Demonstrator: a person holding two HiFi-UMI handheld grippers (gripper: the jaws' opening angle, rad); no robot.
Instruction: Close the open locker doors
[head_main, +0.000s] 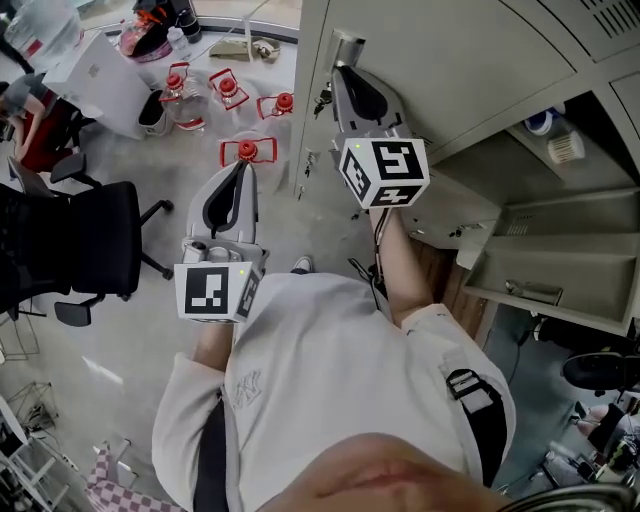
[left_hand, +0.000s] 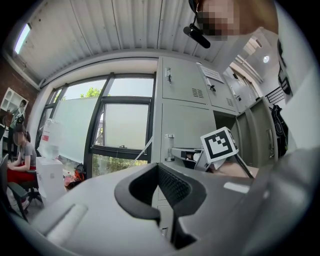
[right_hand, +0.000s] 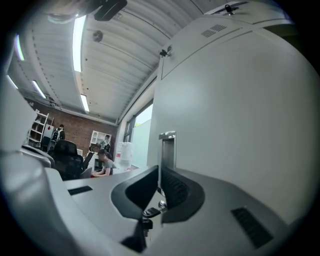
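a workshop room with a pale concrete floor is spreading out on the left gripper's outer side, with red-capped water jugs (head_main: 228, 88) and a black office chair (head_main: 85, 240). a bank of grey lockers (head_main: 480, 50) is rising ahead of the right gripper (head_main: 346, 72). its jaws are pressing together with nothing between them, the tips just below the upright pull handle (right_hand: 167, 149) of a locker door (right_hand: 235, 115), and a key (right_hand: 160, 205) is hanging just under them. the left gripper (head_main: 243, 168) is hanging lower, well apart from the lockers, jaws also closed and empty. an open door (head_main: 545, 255) is swinging out low, to the right gripper's right. i can't tell whether the upper door is seated. pushing flat beside the handle edge, clear of the key, looks the surest way to latch it.
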